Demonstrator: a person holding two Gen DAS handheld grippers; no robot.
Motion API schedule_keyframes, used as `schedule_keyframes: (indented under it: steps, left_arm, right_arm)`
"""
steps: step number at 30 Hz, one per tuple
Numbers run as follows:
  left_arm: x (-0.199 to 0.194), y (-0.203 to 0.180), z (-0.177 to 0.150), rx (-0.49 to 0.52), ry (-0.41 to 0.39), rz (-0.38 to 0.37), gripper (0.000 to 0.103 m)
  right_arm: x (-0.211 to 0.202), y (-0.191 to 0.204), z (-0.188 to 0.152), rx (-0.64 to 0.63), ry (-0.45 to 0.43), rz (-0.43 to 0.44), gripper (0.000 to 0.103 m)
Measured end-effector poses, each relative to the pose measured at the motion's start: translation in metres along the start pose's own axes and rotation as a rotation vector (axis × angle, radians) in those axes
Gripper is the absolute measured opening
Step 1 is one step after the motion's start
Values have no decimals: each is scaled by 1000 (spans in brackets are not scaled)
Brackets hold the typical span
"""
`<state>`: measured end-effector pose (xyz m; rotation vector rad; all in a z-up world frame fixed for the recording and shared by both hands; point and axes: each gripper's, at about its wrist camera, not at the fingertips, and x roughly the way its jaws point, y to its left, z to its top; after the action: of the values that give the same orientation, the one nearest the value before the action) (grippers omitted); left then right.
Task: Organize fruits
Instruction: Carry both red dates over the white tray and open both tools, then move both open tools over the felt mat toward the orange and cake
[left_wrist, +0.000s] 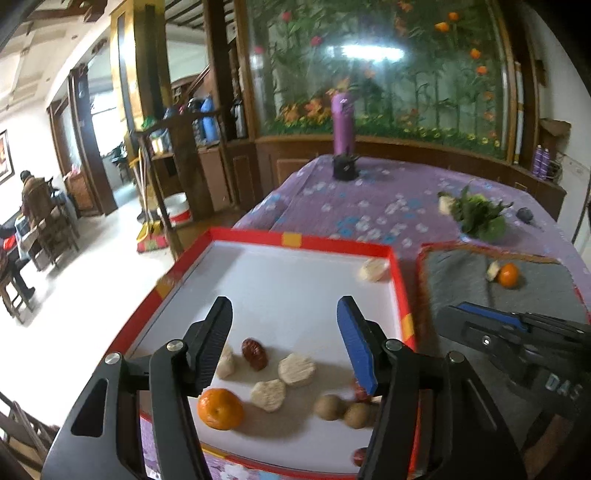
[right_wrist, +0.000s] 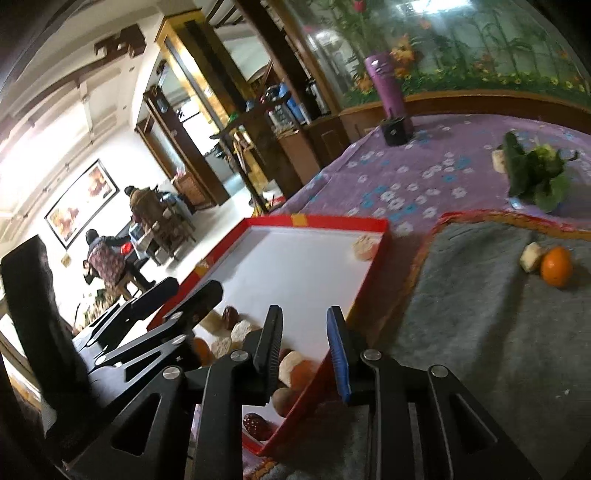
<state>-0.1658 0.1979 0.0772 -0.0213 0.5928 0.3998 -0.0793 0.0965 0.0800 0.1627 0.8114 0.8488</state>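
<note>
A red-rimmed white tray (left_wrist: 400, 280) lies on the purple tablecloth and shows in the right wrist view (right_wrist: 376, 258) too. In its near end lie an orange (left_wrist: 220, 409), a red date (left_wrist: 254, 353), pale fruit pieces (left_wrist: 296, 369) and two brown round fruits (left_wrist: 328, 407). One pale piece (left_wrist: 373, 269) lies in the far corner. My left gripper (left_wrist: 284, 314) is open and empty above the near fruits. My right gripper (right_wrist: 304, 325) is open and empty over the tray's right rim. On the grey mat (right_wrist: 480, 314) lie a second orange (right_wrist: 556, 266) and a pale piece (right_wrist: 531, 256).
A purple bottle (left_wrist: 343, 123) stands behind a small black holder (left_wrist: 345, 168) at the table's far end. Leafy greens (left_wrist: 478, 214) lie beyond the mat. The table edge drops to the floor on the left, where people sit at chairs (left_wrist: 33, 210).
</note>
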Motion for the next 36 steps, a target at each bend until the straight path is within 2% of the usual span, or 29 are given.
schedule_keyframes:
  steps: [3, 13, 25, 36]
  left_arm:
    - [-16, -12, 9, 21, -40, -9, 70]
    - [-62, -47, 36, 93, -146, -24, 76]
    - [-77, -80, 40, 150, -153, -20, 76]
    - [-78, -101, 43, 190, -156, -20, 76]
  right_arm:
    - [-17, -8, 4, 20, -39, -2, 27]
    - [-73, -30, 16, 75, -157, 8, 30]
    - [-112, -45, 12, 99, -228, 31, 30]
    - [-123, -67, 11, 141, -249, 42, 30]
